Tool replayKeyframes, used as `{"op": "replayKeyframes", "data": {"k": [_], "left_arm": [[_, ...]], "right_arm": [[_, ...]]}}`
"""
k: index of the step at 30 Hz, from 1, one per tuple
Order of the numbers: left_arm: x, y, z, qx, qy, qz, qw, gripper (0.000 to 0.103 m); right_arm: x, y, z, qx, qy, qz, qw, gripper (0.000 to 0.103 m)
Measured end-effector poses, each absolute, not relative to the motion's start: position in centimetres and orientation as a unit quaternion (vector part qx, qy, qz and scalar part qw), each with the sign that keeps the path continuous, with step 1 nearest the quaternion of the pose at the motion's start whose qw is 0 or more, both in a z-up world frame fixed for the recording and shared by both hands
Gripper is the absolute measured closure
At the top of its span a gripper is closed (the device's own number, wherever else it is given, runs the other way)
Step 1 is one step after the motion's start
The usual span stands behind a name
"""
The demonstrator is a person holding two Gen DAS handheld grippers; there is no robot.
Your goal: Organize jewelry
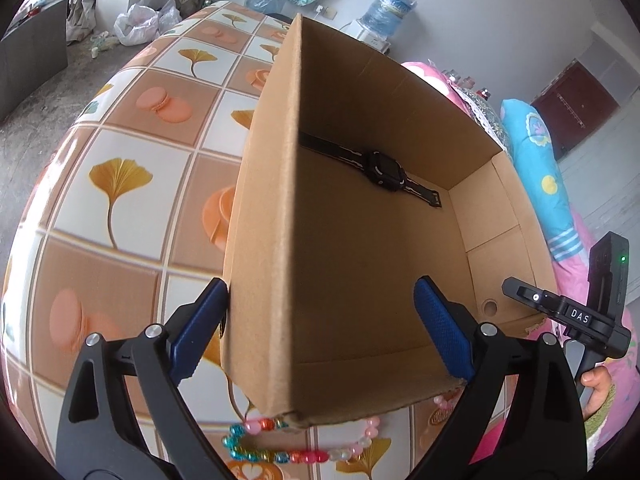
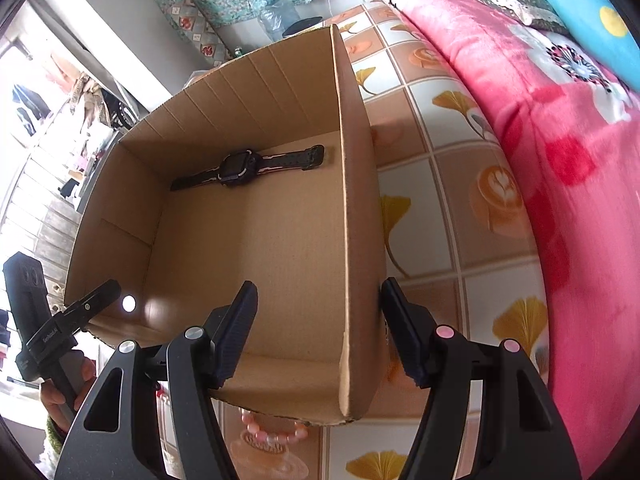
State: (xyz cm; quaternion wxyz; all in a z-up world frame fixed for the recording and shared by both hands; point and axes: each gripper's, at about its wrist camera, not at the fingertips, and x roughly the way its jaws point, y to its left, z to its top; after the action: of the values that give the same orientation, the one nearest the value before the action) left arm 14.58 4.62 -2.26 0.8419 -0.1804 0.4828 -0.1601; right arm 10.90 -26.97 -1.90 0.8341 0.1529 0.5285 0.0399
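An open cardboard box stands on the patterned table. A black watch lies flat on its floor at the far side. My left gripper is open and straddles the box's left wall, one blue finger outside, one inside. My right gripper is open and straddles the right wall the same way. A multicoloured bead bracelet lies on the table in front of the box. A pink bead bracelet lies partly under the box's near edge.
The table has a tile cloth with ginkgo leaves. A pink flowered blanket lies along its right side. The other hand-held gripper shows at each view's edge. A water jug stands beyond the table.
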Motion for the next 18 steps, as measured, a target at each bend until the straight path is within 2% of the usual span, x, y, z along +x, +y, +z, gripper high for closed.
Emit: {"op": "replayKeyframes", "data": {"k": [18], "left_arm": [[10.6,4.7,-2.2,-0.175,0.488,-0.164,0.839,0.012]], "right_arm": [[7.2,-27.1,-2.2,0.158,0.531,0.039,0.832,0.041]]}}
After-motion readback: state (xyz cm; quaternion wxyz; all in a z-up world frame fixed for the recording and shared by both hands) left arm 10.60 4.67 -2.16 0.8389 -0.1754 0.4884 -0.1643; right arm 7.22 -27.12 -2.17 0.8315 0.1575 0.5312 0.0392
